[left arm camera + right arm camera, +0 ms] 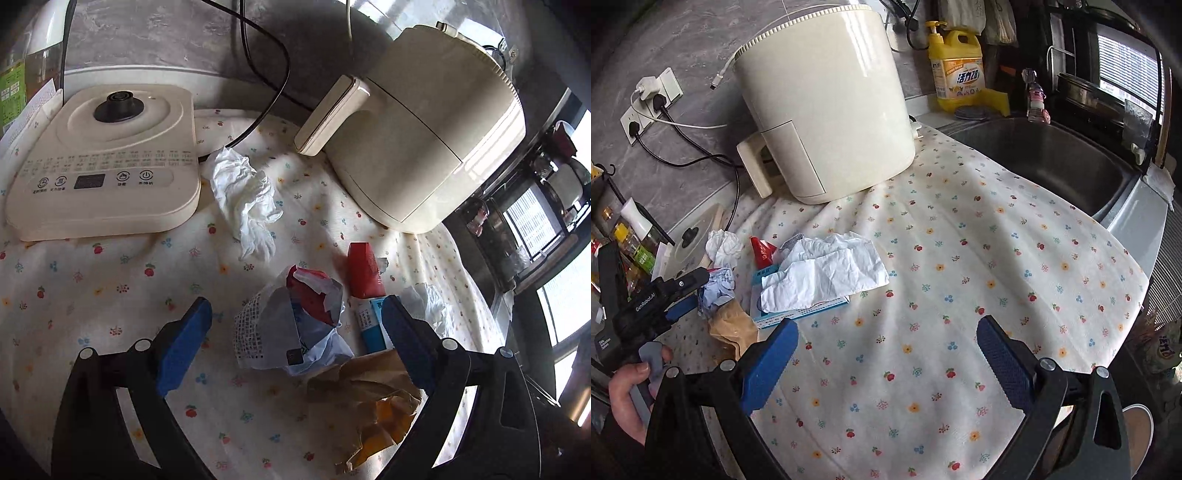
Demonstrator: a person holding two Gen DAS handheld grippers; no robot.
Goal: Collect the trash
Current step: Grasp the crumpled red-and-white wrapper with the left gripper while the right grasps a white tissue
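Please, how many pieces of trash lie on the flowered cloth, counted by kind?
Crumpled white tissues: 2
Small boxes, one red and one blue: 2
Crumpled plastic wrapper: 1
Brown paper bag: 1
Total: 6

Layout on the cloth-covered counter (960, 258), taken from the right wrist view. Air fryer (827, 99) stands at 12 o'clock, at the back edge. Sink (1052, 162) lies at 2 o'clock, beside the cloth. Detergent bottle (955, 70) stands behind the sink. Trash is grouped at 9 to 10 o'clock: a flat tissue (827, 273) lies on a carton (798, 314); a crumpled wrapper (716, 288) and a paper bag (733, 332) lie left of it. A second tissue (724, 245) sits behind these (touching the appliance base (694, 236), as far as can be told). Wall sockets (650, 103) are at 10 o'clock, behind everything.
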